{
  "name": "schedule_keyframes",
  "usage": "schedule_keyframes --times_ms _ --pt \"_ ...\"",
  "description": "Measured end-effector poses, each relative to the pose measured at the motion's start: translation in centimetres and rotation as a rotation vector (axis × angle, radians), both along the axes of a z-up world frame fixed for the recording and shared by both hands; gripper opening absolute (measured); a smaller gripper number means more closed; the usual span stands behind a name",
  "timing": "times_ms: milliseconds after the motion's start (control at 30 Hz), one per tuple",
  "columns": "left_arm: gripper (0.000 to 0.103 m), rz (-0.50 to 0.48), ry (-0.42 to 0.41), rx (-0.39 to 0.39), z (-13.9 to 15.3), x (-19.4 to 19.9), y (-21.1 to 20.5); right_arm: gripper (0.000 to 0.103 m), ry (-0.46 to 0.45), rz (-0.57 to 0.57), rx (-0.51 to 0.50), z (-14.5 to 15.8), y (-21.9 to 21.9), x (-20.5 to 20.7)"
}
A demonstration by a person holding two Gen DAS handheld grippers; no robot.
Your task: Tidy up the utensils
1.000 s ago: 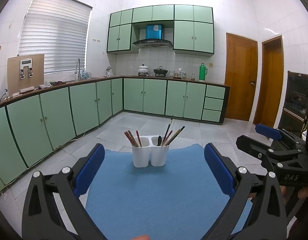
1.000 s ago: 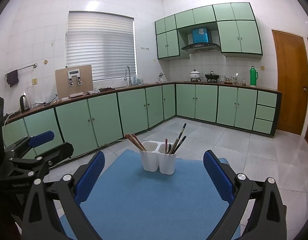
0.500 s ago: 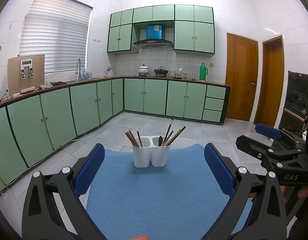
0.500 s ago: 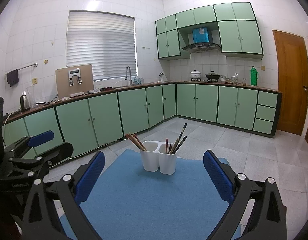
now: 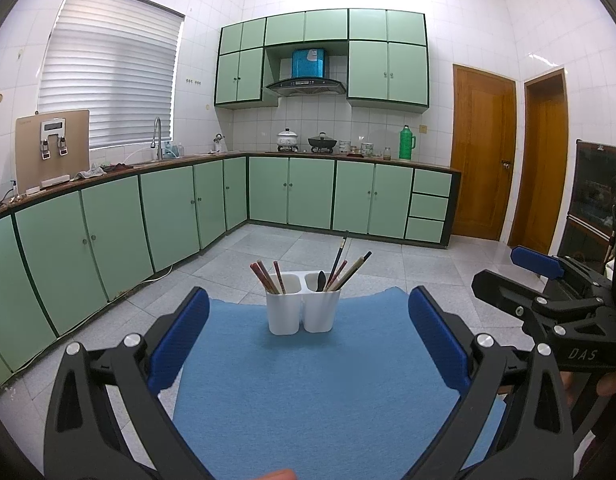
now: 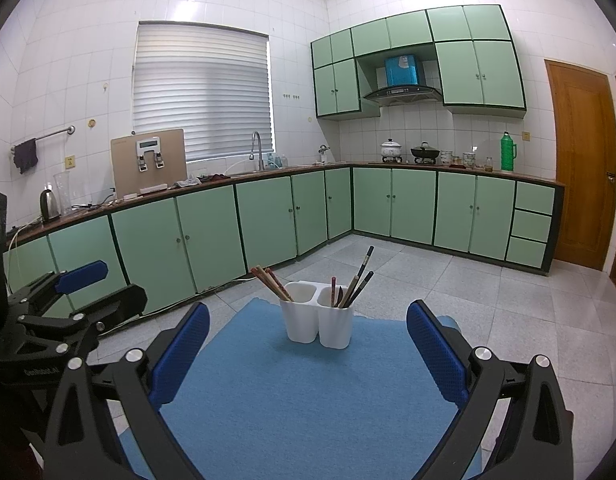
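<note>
- Landmark: white two-cup holder (image 5: 303, 307), upright on the blue mat (image 5: 308, 380), near the mat's far edge.
- Holder's left cup: a small bunch of reddish-brown chopsticks (image 5: 264, 277), leaning left.
- Holder's right cup: dark chopsticks (image 5: 339, 258) fanning up and right, plus a dark spoon-like piece (image 5: 321, 280); exact count too small to tell.
- Left gripper (image 5: 308, 344): jaws spread wide, nothing between them, hovering over the mat on the near side of the holder, well apart from it.
- Right gripper (image 6: 308, 354): same state, spread and empty, also near side of the holder. Each gripper shows at the edge of the other's view, so they sit side by side.
- No loose utensils visible on the mat around the holder.
- Judgement on step: either sorting is finished and both grippers are parked, or a re-sort between cups hasn't started. Can't tell which from this alone.
- If more is due: likely the mixed right cup. Next move needs one gripper to come in above the holder, close on a single stick high on its shaft, lift straight up.
- Risk: holder is light and unsecured, a sideways pull could tip it. The other gripper may need to steady a cup wall.
</note>
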State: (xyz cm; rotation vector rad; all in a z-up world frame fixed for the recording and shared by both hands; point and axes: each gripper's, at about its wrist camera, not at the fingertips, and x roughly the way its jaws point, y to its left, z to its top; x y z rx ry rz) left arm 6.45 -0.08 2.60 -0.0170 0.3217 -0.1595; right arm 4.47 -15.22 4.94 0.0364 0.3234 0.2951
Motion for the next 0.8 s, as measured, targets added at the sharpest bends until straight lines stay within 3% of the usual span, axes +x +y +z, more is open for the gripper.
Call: schedule_keyframes --times_ms 800 --pt "0.097 0.000 0.004 0.002 -0.18 0.04 0.16 0.097 0.006 -0.002 0.002 -0.05 -0.05 -0.09"
